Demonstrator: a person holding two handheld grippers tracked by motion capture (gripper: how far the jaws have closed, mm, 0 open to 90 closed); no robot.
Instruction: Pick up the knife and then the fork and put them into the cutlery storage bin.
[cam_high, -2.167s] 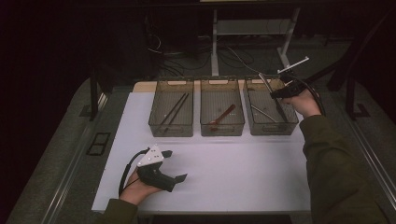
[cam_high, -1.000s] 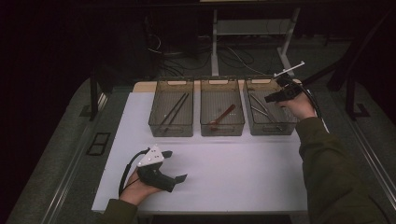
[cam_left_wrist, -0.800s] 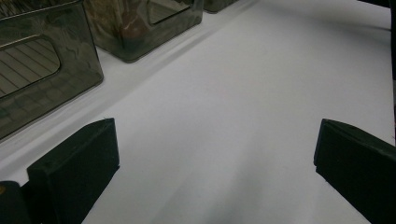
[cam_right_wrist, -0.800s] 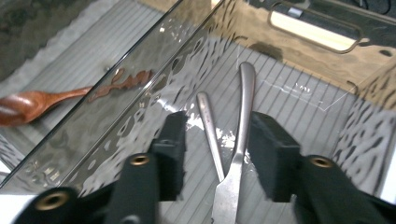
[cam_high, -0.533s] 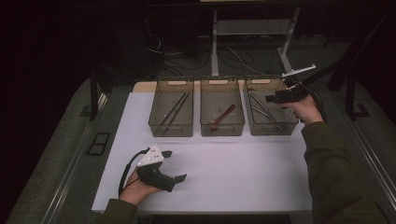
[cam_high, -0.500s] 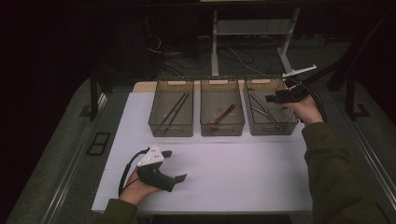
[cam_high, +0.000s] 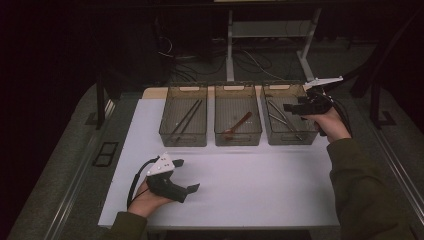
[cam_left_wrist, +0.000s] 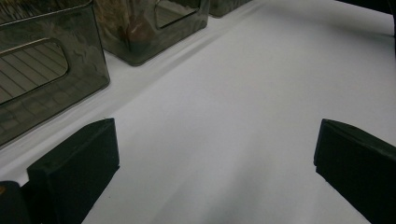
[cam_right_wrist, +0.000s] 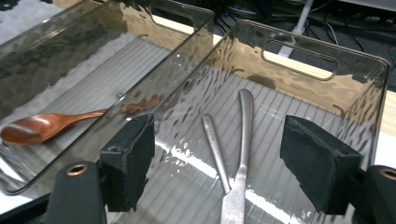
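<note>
The white table (cam_high: 250, 185) carries three smoky clear bins in a row. My right gripper (cam_right_wrist: 219, 172) hangs over the right bin (cam_right_wrist: 364, 88), and in it lie two metal utensils (cam_right_wrist: 236, 154), side by side and crossing near their lower ends. My fingers (cam_right_wrist: 320, 163) on this side have just been opening and now stand wide apart, with nothing between them. The middle bin (cam_right_wrist: 187, 28) holds a wooden spoon (cam_right_wrist: 42, 127), and the left bin (cam_high: 183, 122) in the high view holds dark sticks (cam_high: 186, 118), perhaps chopsticks.

My left gripper (cam_left_wrist: 215, 177) rests low over the bare table, its fingers (cam_left_wrist: 74, 172) also wide open and empty.

I think the metal pieces are stiff, smooth and rather slippery, and they lie flat on the ribbed bottom, so it is hard to get under them. I would take one at the middle of its handle, across the narrow width.

The lower ends of both utensils are cut off by the frame, so I cannot tell if they are knives, forks or spoons.
</note>
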